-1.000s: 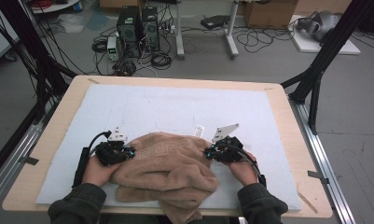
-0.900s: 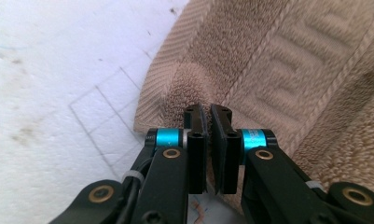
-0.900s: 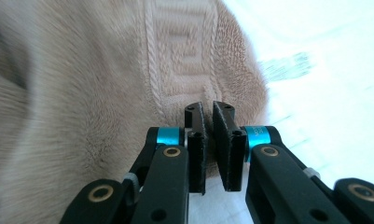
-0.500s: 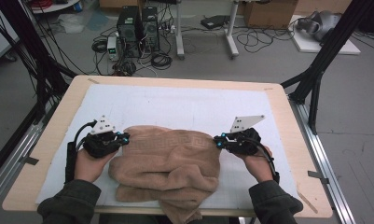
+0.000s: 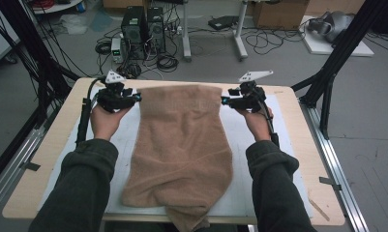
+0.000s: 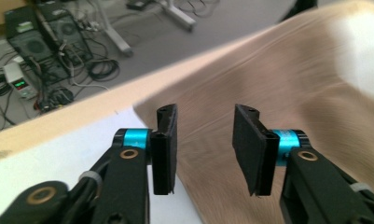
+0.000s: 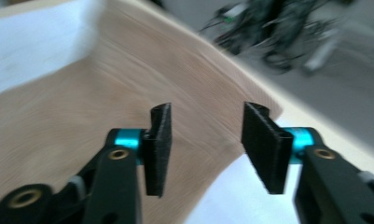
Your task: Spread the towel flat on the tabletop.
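A tan towel (image 5: 182, 145) lies stretched lengthwise down the middle of the table, its far edge near the table's back and its near end hanging over the front edge. My left gripper (image 5: 138, 98) hovers at the towel's far left corner and my right gripper (image 5: 224, 100) at its far right corner. Both pairs of jaws have just been opening. In the left gripper view the gripper (image 6: 203, 119) stands open over the towel (image 6: 292, 84), pads clear of it. The right gripper (image 7: 205, 119) likewise stands open above the towel (image 7: 105, 93).
The towel rests on a white mat (image 5: 259, 145) that covers a wooden table (image 5: 37, 193). Black frame legs (image 5: 336, 58) stand at the table's back corners. Computers and cables (image 5: 143, 29) sit on the floor beyond.
Both hands moved from mid-table up and away to the far edge, drawing the bunched towel out flat. Both grippers went from shut on the towel's corners to open.
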Demonstrator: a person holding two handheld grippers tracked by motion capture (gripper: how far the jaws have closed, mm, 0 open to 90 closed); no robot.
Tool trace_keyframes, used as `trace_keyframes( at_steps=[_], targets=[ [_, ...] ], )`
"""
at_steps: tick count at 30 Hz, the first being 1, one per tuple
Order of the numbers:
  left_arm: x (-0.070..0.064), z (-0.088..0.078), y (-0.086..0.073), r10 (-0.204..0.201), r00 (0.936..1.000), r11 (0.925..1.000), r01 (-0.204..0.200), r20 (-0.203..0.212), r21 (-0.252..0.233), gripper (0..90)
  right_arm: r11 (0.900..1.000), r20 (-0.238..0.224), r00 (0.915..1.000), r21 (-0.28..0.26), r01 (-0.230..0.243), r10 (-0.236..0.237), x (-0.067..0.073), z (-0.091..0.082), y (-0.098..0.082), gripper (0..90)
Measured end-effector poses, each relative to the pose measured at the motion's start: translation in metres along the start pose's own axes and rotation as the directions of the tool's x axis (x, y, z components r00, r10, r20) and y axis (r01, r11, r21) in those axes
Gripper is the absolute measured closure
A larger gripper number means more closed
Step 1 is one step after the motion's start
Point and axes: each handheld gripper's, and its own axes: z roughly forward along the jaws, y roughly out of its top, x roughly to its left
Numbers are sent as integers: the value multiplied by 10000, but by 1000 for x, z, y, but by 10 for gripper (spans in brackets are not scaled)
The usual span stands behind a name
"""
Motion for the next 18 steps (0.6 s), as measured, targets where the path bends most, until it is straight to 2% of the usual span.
trace_keyframes(
  at_steps=[4,7,9,10,12,14,15,17,18],
  targets=[
    [-10,-6,-38,-40,9980,9993,18,625,364,568,9978,-786,9968,663,-77,129,15,7,-33,490],
    [-22,-14,-60,39,9949,9988,-89,1007,490,535,9981,-1195,9928,599,128,-56,33,0,-53,504],
    [-32,-22,-73,239,9907,9979,-316,1337,559,511,9994,-1537,9881,335,-11,62,46,-6,-66,505],
    [-37,-26,-79,340,9890,9975,-424,1440,556,490,9995,-1765,9843,318,77,-20,53,-10,-72,505],
    [-47,-34,-90,517,9826,9968,-618,1781,514,485,9986,-1792,9830,281,457,-400,68,-17,-83,511],
    [-56,-41,-100,639,9777,9964,-736,2002,414,471,9978,-2092,9764,261,611,-543,79,-22,-95,516],
    [-61,-45,-106,671,9727,9955,-802,2219,504,470,9970,-2071,9762,299,715,-638,84,-23,-99,517],
    [-68,-48,-119,712,9700,9938,-889,2326,664,465,9960,-2397,9690,498,742,-602,94,-25,-112,515],
    [-71,-49,-125,765,9686,9916,-987,2365,835,465,9943,-2463,9661,526,925,-769,99,-25,-118,517]
  ],
)
